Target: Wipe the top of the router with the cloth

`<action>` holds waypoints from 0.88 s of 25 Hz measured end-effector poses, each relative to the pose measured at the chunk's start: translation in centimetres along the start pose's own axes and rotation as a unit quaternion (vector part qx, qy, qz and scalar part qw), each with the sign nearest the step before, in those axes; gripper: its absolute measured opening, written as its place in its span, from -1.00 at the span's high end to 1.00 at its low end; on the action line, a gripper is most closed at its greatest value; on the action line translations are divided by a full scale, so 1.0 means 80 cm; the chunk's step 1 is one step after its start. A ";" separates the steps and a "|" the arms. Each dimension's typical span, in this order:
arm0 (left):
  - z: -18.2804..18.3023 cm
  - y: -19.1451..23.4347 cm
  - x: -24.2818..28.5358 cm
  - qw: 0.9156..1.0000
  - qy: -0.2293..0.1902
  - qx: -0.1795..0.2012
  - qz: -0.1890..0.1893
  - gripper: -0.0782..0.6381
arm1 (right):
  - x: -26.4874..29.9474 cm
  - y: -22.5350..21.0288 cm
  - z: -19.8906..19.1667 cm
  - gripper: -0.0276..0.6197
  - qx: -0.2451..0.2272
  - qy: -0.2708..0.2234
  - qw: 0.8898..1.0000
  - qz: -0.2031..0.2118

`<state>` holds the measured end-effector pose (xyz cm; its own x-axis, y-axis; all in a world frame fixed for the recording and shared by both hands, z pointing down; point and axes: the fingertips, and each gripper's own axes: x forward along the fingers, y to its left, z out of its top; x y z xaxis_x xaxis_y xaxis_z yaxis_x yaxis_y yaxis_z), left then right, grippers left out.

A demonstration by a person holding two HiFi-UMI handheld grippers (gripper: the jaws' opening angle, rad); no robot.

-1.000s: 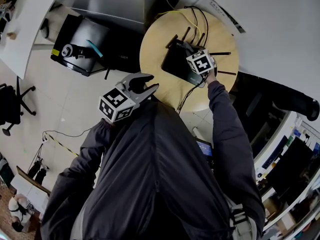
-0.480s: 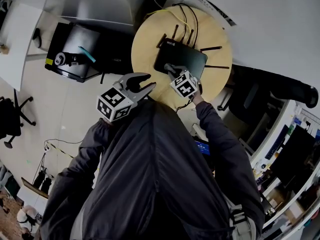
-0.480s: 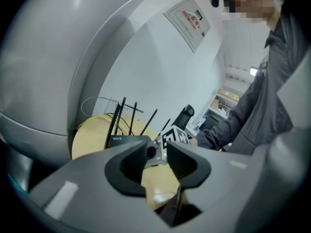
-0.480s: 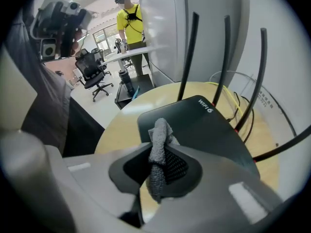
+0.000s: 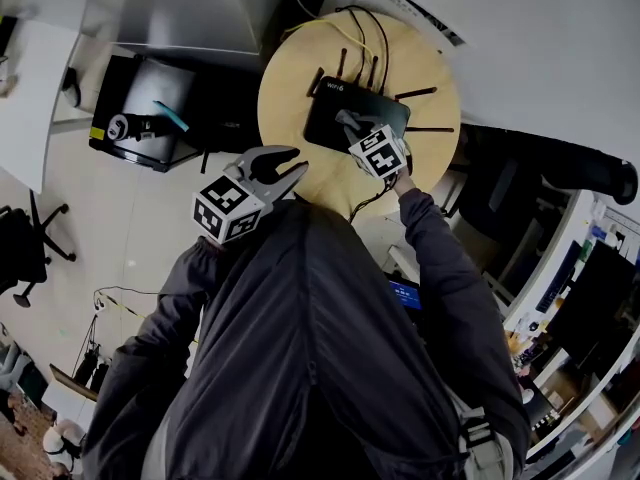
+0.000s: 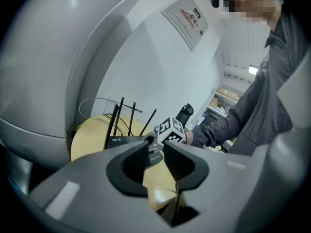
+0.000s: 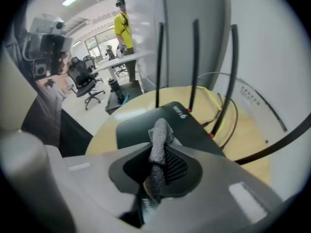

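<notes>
The right gripper clamps the grey cloth, hiding the near edge of the router. The left gripper holds nothing, and its jaws, which have just been closing, stand apart.

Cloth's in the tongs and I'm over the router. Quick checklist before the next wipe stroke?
1. Cloth gripped: ok. The right tongs are shut on it, with a tuft sticking out past the tips.
2. Cloth touching the router top: cannot tell.
3. Router flat on the table: ok.
4. Antennas off the top: ok, they rise from the far edge.
5. Left tongs out of the way: ok. They are held off the table with nothing between them, and their jaws have just been closing.
</notes>
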<state>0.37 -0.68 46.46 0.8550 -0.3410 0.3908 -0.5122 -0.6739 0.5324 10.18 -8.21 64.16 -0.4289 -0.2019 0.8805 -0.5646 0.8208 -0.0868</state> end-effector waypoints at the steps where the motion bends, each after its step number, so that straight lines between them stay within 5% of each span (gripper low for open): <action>1: 0.000 0.002 0.000 1.000 -0.001 0.000 0.003 0.58 | -0.001 -0.023 0.000 0.81 0.006 0.005 1.000 -0.020; 5: 0.006 0.004 0.000 1.000 -0.001 0.012 0.006 0.63 | -0.002 -0.096 -0.008 0.81 0.025 0.020 0.996 -0.082; 9: 0.011 0.010 -0.004 1.000 -0.002 0.021 0.010 0.68 | 0.001 -0.113 -0.015 0.81 0.039 0.017 0.996 -0.083; 22: 0.015 0.027 -0.003 1.000 0.008 0.025 0.009 0.77 | -0.017 0.008 -0.063 0.81 0.025 0.028 0.999 -0.012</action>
<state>-0.80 -2.84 46.60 0.8439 -0.3439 0.4118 -0.5229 -0.6993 0.4874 13.91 -4.70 65.26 -0.3753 -0.1889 0.9075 -0.6092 0.7881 -0.0878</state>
